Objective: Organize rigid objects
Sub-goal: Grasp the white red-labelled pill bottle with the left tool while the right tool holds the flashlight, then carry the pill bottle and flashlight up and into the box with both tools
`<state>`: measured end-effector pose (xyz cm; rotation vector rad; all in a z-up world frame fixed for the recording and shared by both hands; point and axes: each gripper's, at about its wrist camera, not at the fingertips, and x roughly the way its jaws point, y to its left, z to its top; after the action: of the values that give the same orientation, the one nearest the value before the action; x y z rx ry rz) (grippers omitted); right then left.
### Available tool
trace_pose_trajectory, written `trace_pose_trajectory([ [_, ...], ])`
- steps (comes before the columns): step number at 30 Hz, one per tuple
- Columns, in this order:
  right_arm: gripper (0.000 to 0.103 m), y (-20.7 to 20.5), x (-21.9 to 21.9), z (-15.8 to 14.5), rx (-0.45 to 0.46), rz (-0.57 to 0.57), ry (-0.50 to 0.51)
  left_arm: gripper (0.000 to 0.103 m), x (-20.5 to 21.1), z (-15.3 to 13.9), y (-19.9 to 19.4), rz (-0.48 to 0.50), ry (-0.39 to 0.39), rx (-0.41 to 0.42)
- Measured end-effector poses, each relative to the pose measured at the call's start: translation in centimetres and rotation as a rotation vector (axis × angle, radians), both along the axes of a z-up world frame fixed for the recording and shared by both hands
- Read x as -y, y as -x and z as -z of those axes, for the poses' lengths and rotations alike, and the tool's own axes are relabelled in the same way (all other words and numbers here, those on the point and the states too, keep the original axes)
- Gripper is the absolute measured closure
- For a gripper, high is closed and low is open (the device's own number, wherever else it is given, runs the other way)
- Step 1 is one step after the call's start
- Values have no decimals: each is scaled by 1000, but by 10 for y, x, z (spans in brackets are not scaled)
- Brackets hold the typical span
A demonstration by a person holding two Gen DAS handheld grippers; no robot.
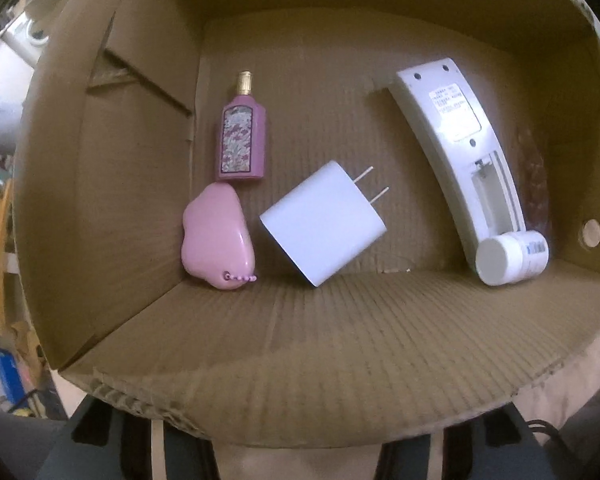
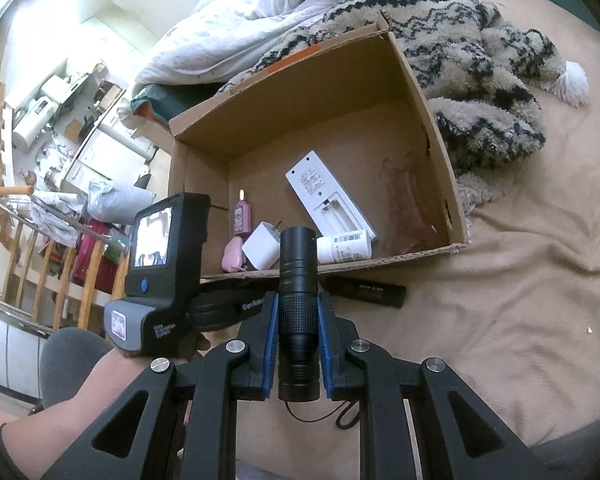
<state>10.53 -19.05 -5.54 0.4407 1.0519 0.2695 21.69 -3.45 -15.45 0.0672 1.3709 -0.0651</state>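
Left wrist view: box (image 1: 340, 340) interior fills the frame. Inside lie a perfume bottle (image 1: 242, 136), pink case (image 1: 216, 238), charger (image 1: 324, 222), remote (image 1: 456, 152) face-down with its battery bay open, and a pill bottle (image 1: 508, 256) touching the remote's near end. The left gripper's fingers are mostly cut off below the box rim; cannot tell if apart or together.

Right wrist view: right gripper (image 2: 299, 342) is clamped on a black flashlight (image 2: 298, 304), held mid-barrel on the knurled band, lens toward the box (image 2: 436, 120). It looks rigid, metal, fairly heavy, smooth and round, so likely to roll if dropped; the knurling is the best grip. Left gripper (image 2: 160, 276) sits at the near-left rim, and a black bar (image 2: 364, 290) lies outside along the near wall. The near rim and pill bottle (image 2: 344, 246) stand in the way; bare floor is to the right.
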Motion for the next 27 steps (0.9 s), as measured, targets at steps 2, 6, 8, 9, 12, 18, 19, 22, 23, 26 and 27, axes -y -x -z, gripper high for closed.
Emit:
trace_pose_trajectory([
  [2,84,-1,0,2,-4,0,0,60,-6,0,0,3,0,-6],
  [6,84,-2,-1,1,-3,-2,3,60,-12,-4,5,6,-11,1],
  [8,84,-2,-2,1,-2,-4,7,60,-18,-5,7,-3,-17,-2],
  [9,84,-2,-2,1,-1,-4,8,60,-21,-6,8,-8,-20,-5],
  [12,84,-1,-2,-1,3,-3,13,60,-29,-12,14,-23,-32,-3],
  [18,84,3,-1,-4,23,-1,23,60,-46,-34,32,-42,-42,31],
  [19,84,4,-2,-5,27,-1,27,60,-48,-37,33,-46,-41,41],
  [22,84,8,-3,-6,36,-2,39,60,-63,-50,44,-46,-33,72],
  [23,84,9,-4,-6,38,-4,44,60,-66,-56,46,-44,-30,86],
  [26,84,11,-7,-7,47,-12,66,60,-82,-69,64,-40,-29,119],
  [27,84,12,-8,-7,49,-14,69,60,-77,-76,73,-40,-30,125],
])
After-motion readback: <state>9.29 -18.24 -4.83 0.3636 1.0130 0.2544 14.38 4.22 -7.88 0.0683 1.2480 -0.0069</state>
